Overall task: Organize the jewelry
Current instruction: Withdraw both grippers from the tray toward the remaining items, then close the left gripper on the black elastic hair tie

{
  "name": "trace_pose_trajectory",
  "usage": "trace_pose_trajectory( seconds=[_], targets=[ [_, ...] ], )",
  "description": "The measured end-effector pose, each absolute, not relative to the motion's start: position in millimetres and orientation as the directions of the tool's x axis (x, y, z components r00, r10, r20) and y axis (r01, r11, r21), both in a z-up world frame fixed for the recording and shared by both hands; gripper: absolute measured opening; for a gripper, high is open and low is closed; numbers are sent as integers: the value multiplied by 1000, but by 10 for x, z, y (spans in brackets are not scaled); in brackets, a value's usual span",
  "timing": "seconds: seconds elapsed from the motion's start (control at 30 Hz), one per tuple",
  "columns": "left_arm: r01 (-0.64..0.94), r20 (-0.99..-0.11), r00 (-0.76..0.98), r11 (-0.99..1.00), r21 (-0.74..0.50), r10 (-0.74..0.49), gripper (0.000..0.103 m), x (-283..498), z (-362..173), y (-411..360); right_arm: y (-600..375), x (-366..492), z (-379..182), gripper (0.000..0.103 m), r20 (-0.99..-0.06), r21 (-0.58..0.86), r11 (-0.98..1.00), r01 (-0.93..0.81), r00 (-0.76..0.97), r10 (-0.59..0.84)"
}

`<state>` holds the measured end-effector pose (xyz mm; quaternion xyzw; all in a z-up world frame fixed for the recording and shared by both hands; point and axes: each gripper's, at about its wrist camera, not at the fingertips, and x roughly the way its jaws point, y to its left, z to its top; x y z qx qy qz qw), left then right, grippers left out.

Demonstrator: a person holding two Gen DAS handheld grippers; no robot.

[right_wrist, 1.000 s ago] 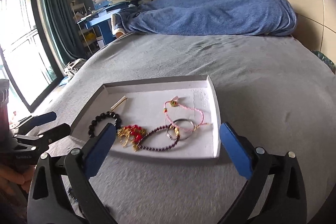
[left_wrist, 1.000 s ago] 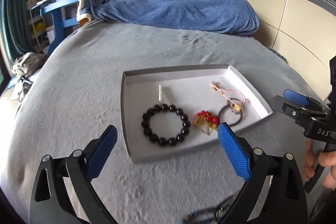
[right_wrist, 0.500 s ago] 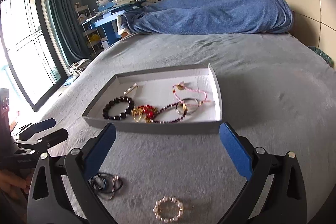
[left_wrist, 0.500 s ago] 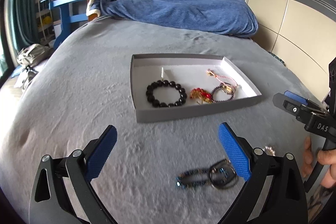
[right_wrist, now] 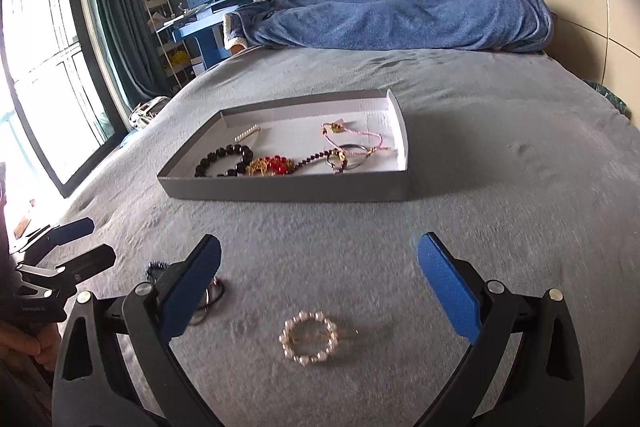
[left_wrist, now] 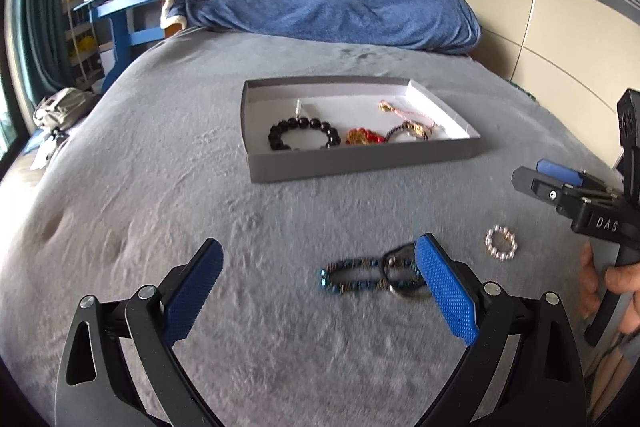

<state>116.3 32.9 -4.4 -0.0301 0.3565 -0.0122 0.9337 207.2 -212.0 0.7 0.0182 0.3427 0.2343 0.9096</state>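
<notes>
A grey tray sits on the grey bed and holds a black bead bracelet, a red and gold piece, a dark bead bracelet, a pink cord bracelet and a pearl pin. On the bed in front of the tray lie a blue bead bracelet with dark rings and a pearl ring clip. My left gripper is open above the blue bracelet. My right gripper is open above the pearl clip.
A blue blanket lies across the far end of the bed. A blue desk with books stands at the back left. A window and a curtain are on the left, a wardrobe wall on the right.
Both grippers have pulled back from the tray toward the near edge of the bed. The blue bracelet and the pearl clip have come into view between the fingers. Both stay open.
</notes>
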Motion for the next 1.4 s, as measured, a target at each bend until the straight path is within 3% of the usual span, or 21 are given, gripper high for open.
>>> trace_pose_trajectory(
  seconds=[0.63,0.83,0.93,1.0,1.07,1.27,1.4],
  targets=[
    [221,-729,670,975,15,-141,93,1289,-342,-198,-2360,1827,-332,97,-693,155,884,-441,590,415],
    [241,-756,630,970,-25,-176,72,1385,-413,-199,-2323,1828,-354,97,-703,147,881,-450,579,413],
    [253,-773,610,967,-17,-173,71,1428,-470,-239,-2311,1842,-363,97,-706,147,880,-452,575,413],
    [258,-779,603,966,-14,-172,66,1448,-495,-252,-2306,1844,-366,97,-707,147,879,-453,574,413],
    [259,-783,597,966,-20,-177,51,1476,-510,-249,-2295,1842,-371,97,-709,145,878,-455,571,413],
    [225,-759,619,972,-74,-201,25,1485,-431,-104,-2250,1856,-381,97,-715,141,874,-466,563,415],
    [189,-749,632,977,-98,-197,18,1507,-380,18,-2236,1854,-384,97,-716,138,871,-471,561,416]
  ],
)
